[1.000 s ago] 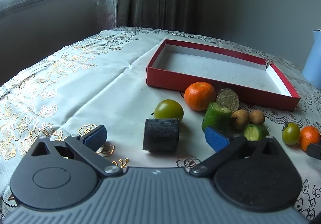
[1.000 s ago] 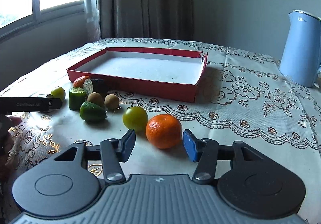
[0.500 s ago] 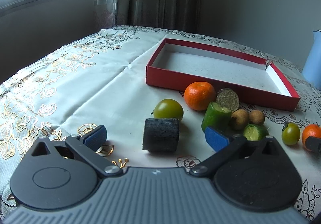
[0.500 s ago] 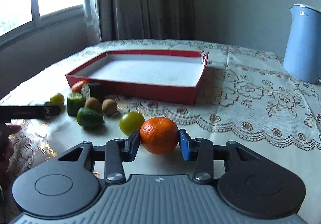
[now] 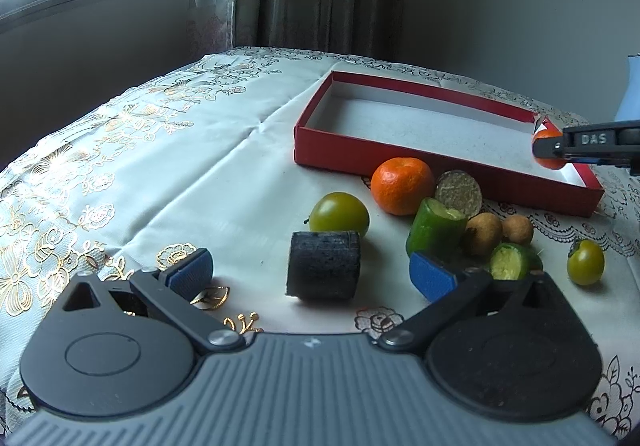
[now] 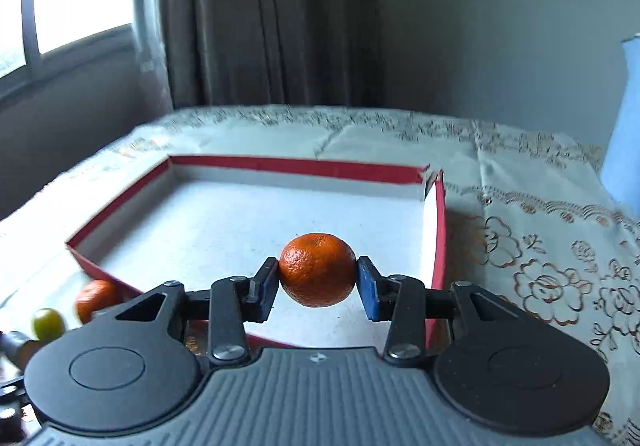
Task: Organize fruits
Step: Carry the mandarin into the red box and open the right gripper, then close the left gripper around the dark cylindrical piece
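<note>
Above the near right corner of the red box [image 6: 439,230], held off the white floor of it: a small orange [image 6: 317,269], pinched at its widest middle between the two pads of the right gripper [image 6: 318,286], one pad on each side, skin dimpled and matte. Likely light and firm with a little give, so a moderate squeeze across the belly should suit; too hard could bruise the peel, too loose could let the round shape roll out. Box otherwise bare inside, nothing yet laid in it.

On the table [image 5: 224,174], in front of the box: the left gripper [image 5: 312,272] spread wide, holding nothing, a dark stubby cylinder [image 5: 323,266] lying between its pads but not touched. Just beyond, a green tomato [image 5: 339,213], a second orange [image 5: 402,185], a cut cucumber piece [image 5: 436,228] standing on end, another cucumber end [image 5: 510,266] lying down, two small brown round fruits [image 5: 498,231], possibly longans, and a smaller green tomato [image 5: 585,261] off to the right. Round smooth ones likely prone to rolling; cucumber pieces best taken across their straight sides.
</note>
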{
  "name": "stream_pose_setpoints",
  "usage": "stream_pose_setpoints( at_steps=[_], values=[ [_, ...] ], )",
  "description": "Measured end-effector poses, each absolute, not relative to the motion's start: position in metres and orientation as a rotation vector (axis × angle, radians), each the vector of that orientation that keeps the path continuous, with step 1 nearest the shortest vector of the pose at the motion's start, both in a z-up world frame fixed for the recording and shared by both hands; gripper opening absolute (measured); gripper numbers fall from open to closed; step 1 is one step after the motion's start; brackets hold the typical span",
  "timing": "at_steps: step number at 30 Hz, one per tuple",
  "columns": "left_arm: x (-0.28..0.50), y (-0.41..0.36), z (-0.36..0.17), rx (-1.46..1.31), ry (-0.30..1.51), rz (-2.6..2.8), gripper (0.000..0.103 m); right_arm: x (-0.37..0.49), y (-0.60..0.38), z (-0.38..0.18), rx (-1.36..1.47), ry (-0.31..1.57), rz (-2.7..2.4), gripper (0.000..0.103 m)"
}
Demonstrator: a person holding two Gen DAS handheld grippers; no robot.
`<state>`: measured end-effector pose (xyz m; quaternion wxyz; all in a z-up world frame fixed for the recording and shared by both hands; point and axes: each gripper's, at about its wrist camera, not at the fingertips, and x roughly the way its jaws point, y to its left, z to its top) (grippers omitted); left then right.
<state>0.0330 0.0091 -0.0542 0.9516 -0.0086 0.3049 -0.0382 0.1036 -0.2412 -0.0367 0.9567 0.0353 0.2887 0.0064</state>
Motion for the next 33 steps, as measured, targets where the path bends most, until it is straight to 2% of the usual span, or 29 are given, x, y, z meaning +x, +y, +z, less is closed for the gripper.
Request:
stream_pose_setpoints(
  at_steps=[5,7,10,12,15,17,22,33],
  values=[
    [0.034,0.009,-0.054,-0.019,0.621,-0.079,0.103,0.115,-0.242,-0.051,0.060,0.633,-0.008,0.045],
    [0.033,0.009,-0.054,-0.019,0.618,-0.080,0.103,0.108,-0.242,-0.045,0.058,0.631,-0.012,0.054],
    [0.030,0.010,-0.054,-0.023,0.599,-0.087,0.103,0.079,-0.249,-0.023,0.063,0.516,-0.025,0.070],
    [0.026,0.010,-0.053,-0.016,0.585,-0.083,0.103,0.056,-0.261,-0.011,0.093,0.410,-0.031,0.087],
    [0.019,0.011,-0.051,-0.015,0.554,-0.077,0.103,0.028,-0.281,-0.005,0.121,0.254,-0.087,0.089],
    [0.012,0.015,-0.051,-0.028,0.543,-0.092,0.103,0.019,-0.293,-0.011,0.152,0.215,-0.118,0.089],
    [-0.004,0.026,-0.051,-0.049,0.515,-0.128,0.103,0.029,-0.315,-0.022,0.262,0.265,-0.121,0.089],
    [0.003,0.021,-0.048,0.073,0.484,-0.120,0.103,0.023,-0.311,-0.023,0.256,0.230,-0.126,0.089]
  ],
)
